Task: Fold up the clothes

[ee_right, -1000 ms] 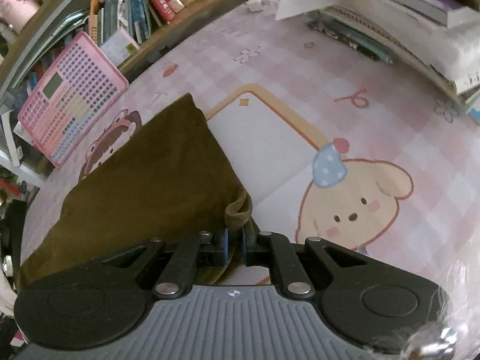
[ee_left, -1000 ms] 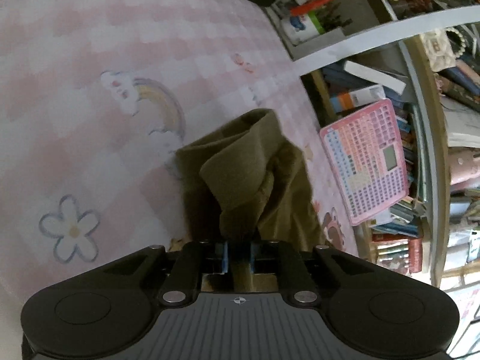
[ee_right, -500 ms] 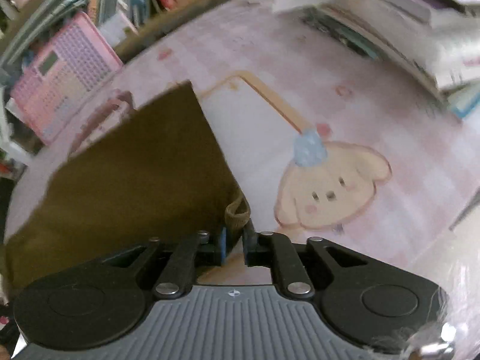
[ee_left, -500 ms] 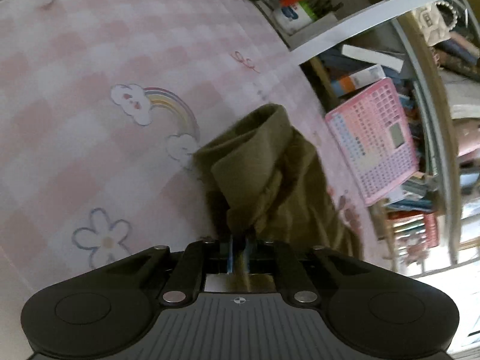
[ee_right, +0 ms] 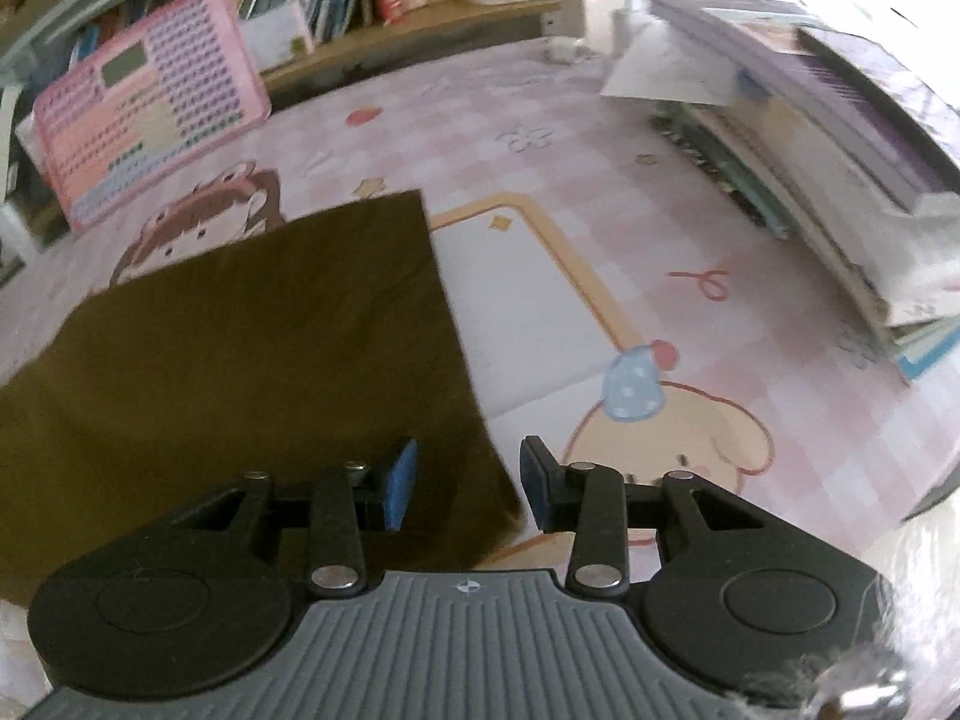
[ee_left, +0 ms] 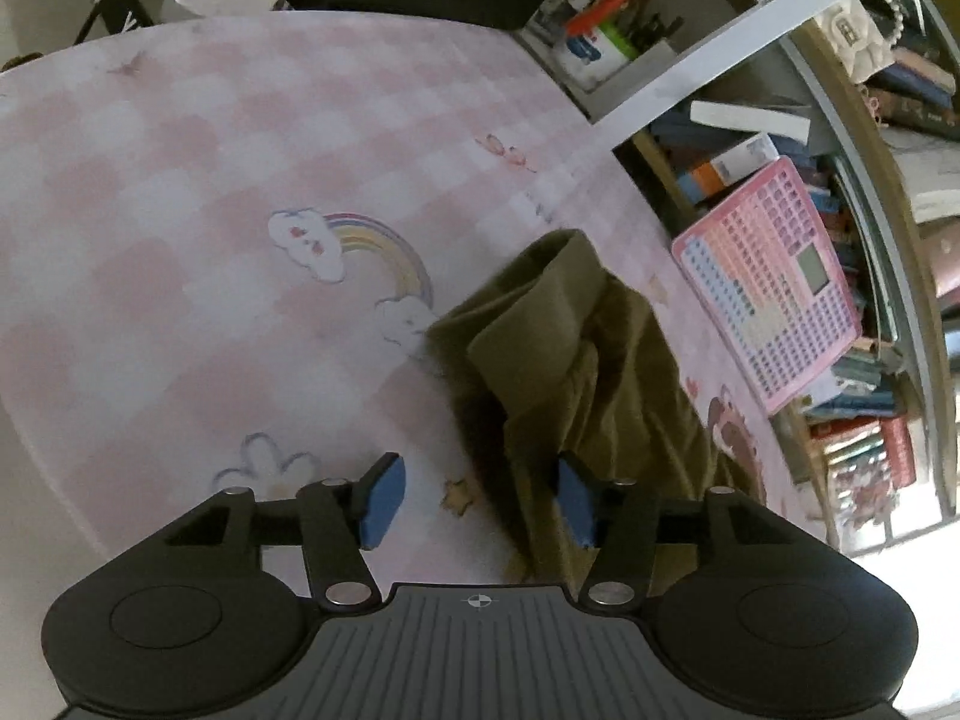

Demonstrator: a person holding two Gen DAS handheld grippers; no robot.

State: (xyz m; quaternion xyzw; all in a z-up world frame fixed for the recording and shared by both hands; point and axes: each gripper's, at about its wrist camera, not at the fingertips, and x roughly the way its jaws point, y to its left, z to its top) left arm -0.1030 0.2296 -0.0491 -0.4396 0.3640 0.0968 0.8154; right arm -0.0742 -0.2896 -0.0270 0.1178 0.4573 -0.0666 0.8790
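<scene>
Olive garment (ee_right: 252, 360) lies on your table (ee_left: 180, 150), flat at one end, bunched and rolled at the other (cuff-like fold uppermost). Your left claw (ee_left: 477, 501) and right claw (ee_right: 468, 483) both stand wide, gripping nothing. Pink toy keyboard (ee_right: 144, 99) leans nearby.

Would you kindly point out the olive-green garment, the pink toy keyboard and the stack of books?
olive-green garment (ee_right: 252, 348), right wrist view, flat middle of the cloth.
pink toy keyboard (ee_left: 774, 288), left wrist view, its key panel.
stack of books (ee_right: 840, 138), right wrist view, top cover.
</scene>
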